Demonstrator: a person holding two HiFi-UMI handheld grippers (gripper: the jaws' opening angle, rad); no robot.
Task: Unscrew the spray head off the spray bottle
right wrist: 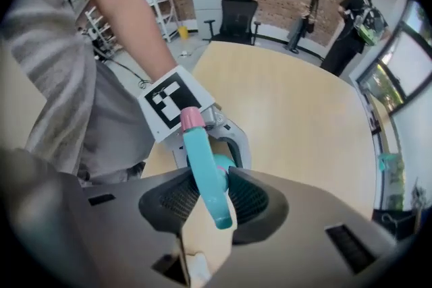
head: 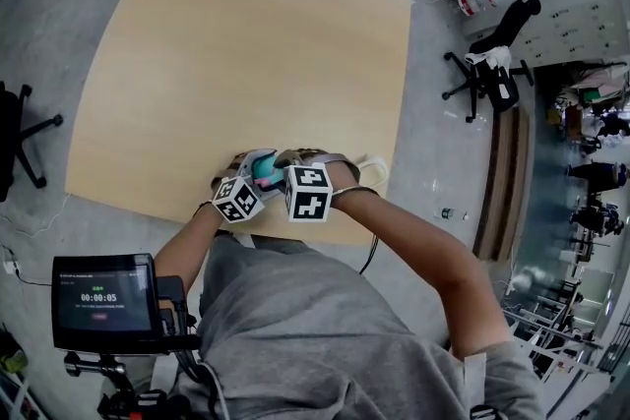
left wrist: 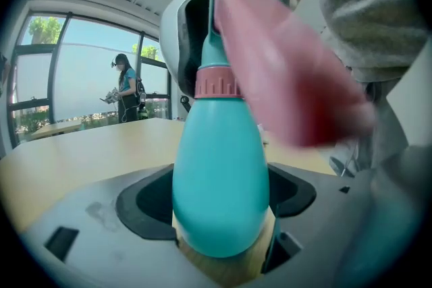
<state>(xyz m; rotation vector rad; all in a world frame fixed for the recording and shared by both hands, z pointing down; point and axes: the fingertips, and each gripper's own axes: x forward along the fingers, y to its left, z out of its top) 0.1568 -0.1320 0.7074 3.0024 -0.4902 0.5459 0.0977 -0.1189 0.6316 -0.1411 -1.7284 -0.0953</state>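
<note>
The teal spray bottle [head: 264, 167] stands upright near the front edge of the wooden table [head: 246, 44]. In the left gripper view its rounded body [left wrist: 219, 192] fills the gap between my left gripper's [left wrist: 219, 206] jaws, which are shut on it below the pink collar [left wrist: 217, 82]. From above, my right gripper [right wrist: 206, 202] points down and is shut on the teal spray head [right wrist: 204, 168], whose pink nozzle [right wrist: 191, 119] sticks out past the jaws. In the head view both grippers, left [head: 246, 180] and right [head: 287, 174], meet at the bottle. The blurred pink trigger [left wrist: 290, 77] crosses the left gripper view.
Office chairs stand beside the table on the right [head: 492, 64] and on the left [head: 20, 133]. A small screen device [head: 103, 300] hangs at my lower left. One person [left wrist: 126, 88] stands by the windows, and another person [right wrist: 351, 30] beyond the far table end.
</note>
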